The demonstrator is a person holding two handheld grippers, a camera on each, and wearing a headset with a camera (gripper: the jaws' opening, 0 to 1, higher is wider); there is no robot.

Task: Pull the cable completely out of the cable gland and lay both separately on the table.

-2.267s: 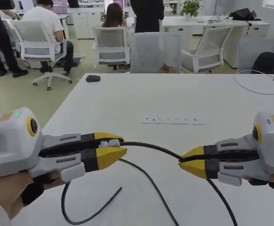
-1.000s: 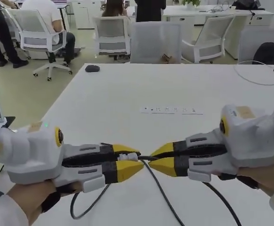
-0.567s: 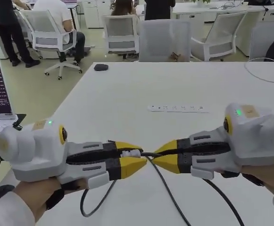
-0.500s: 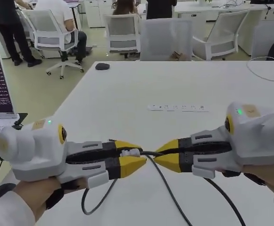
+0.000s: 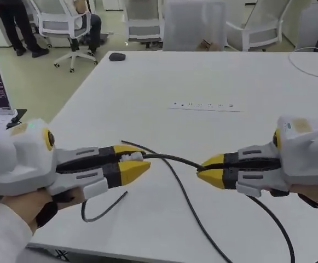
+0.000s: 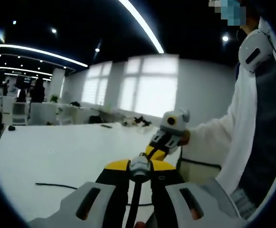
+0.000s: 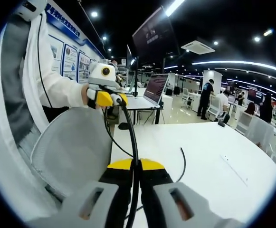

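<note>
Left gripper (image 5: 145, 160): its yellow jaws are squeezed tight on the cable gland; it is held up over the table, and its tips point at the other gripper
Cable gland (image 5: 130, 158): small and white; it sits pinched between the left jaw tips; the cable goes into it and comes out on the side facing the right gripper
Right gripper (image 5: 198, 169): its yellow jaws are clamped on the cable with no gap to see; it is near the left gripper but does not touch it
Cable (image 5: 169, 159): black; a short bit runs through the air from the gland to the right jaws; in the left gripper view it also runs back between the left jaws; more of it lies in long curves on the table, under and between the two grippers
Table (image 5: 148, 93): white; both grippers are over the near side
Farther off: a thin white strip (image 5: 202, 106) lies flat in the middle of the table; a dark mouse (image 5: 116, 56) sits by the far edge
</note>
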